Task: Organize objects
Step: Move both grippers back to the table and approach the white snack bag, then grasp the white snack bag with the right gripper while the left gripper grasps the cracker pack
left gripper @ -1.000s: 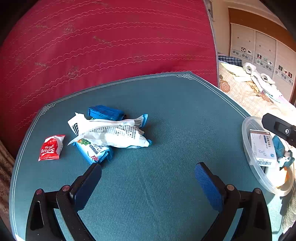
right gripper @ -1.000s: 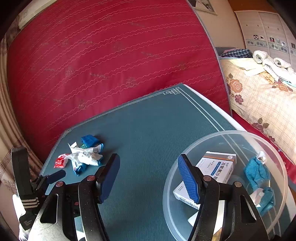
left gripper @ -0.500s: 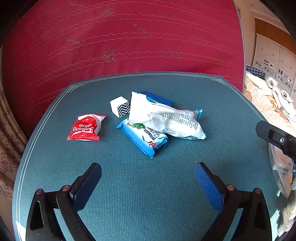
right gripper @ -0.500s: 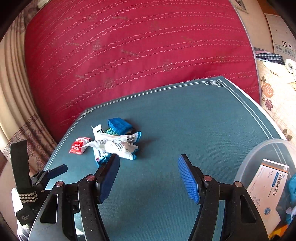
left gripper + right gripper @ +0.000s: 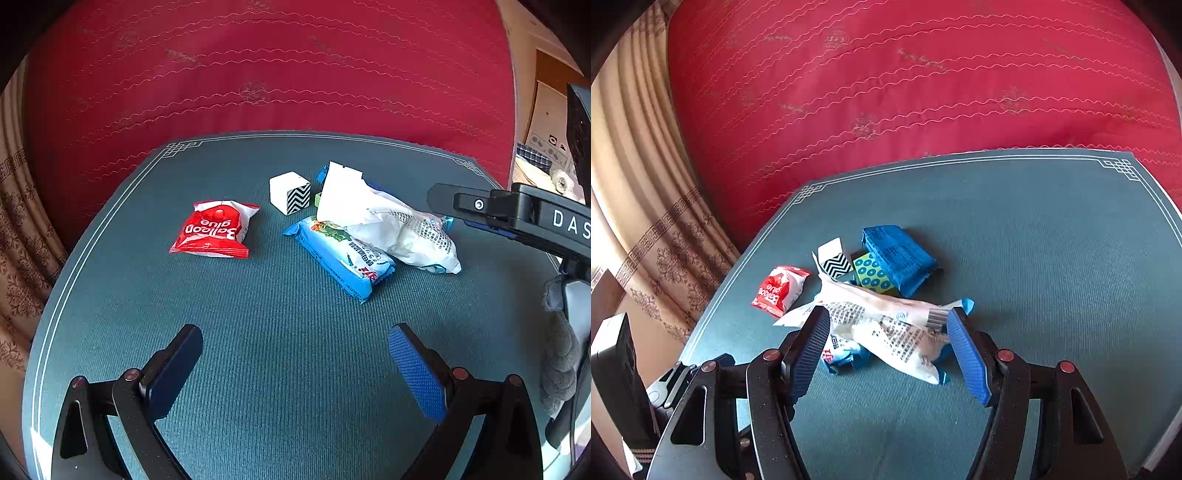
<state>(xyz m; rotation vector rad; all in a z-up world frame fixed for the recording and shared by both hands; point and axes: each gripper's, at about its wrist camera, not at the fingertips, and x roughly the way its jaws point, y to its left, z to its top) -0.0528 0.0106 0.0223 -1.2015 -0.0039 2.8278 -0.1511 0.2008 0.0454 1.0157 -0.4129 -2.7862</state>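
A teal worktop (image 5: 258, 369) with a white line border carries a small heap of packets in front of a red quilted mattress (image 5: 258, 74). The left gripper (image 5: 295, 354) hovers over bare worktop, its jaws wide apart with nothing between them, well short of the heap. The right gripper (image 5: 886, 343) is low over the heap with its jaws apart; the white crumpled wrapper (image 5: 886, 325) lies between the blue pads, though whether the pads touch it cannot be told. In the left wrist view, a red packet (image 5: 216, 229) printed "Balloon glue" lies alone to the left, apart from the rest. Beside it a white cube with a black zigzag face (image 5: 290, 192) stands just beside the wrapper. A light blue packet (image 5: 343, 254) lies partly under the wrapper, nearer the left gripper. In the right wrist view, a dark blue packet (image 5: 897, 254) lies behind the wrapper, with a yellow-green piece with blue rings (image 5: 873, 275) against its left side.
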